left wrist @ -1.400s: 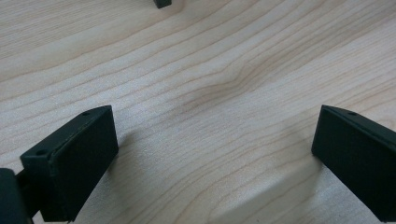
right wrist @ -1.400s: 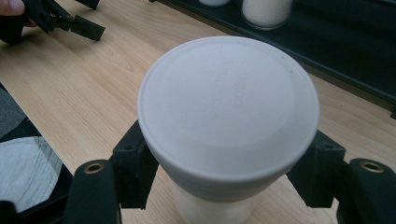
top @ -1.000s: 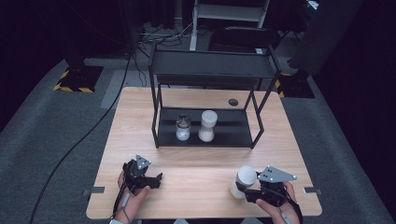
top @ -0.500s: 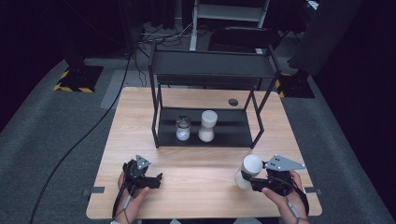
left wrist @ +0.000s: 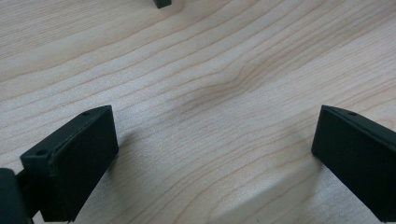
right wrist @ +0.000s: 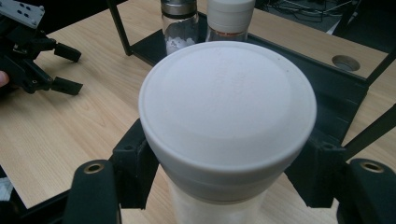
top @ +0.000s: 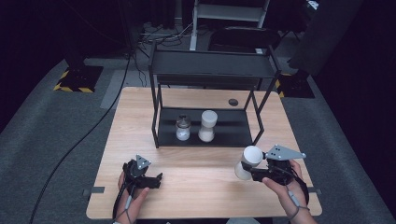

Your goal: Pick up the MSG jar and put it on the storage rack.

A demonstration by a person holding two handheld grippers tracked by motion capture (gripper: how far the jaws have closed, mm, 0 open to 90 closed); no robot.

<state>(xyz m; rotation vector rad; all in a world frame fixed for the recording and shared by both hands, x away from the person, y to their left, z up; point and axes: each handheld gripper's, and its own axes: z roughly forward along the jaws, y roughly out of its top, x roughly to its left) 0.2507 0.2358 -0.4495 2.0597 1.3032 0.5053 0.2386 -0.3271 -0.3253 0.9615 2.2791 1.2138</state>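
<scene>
We hold a white, round-lidded plastic grinder jar (top: 248,162) clamped between the jaws of the right gripper (top: 254,171), in front of the black metal two-tier rack (top: 212,70) and toward its right leg, lifted and tilted above the light wooden table (top: 205,186); the left gripper (top: 150,179) rests low over the table in front of the rack's left leg, its jaws wide apart with nothing between them.

We judge the step in hand to be carrying the jar toward the rack's lower shelf, where a small glass shaker with a metal cap (top: 182,128) and a second white-capped grinder (top: 207,126) stand side by side; to do it well we should keep the squeeze just under the lid, level the jar before it passes beneath the top shelf, and aim for the bare shelf to the right of the standing pair, clear of the front leg.

In the right gripper view the lid hides the jar's body and base; we cannot make out its contents.
</scene>
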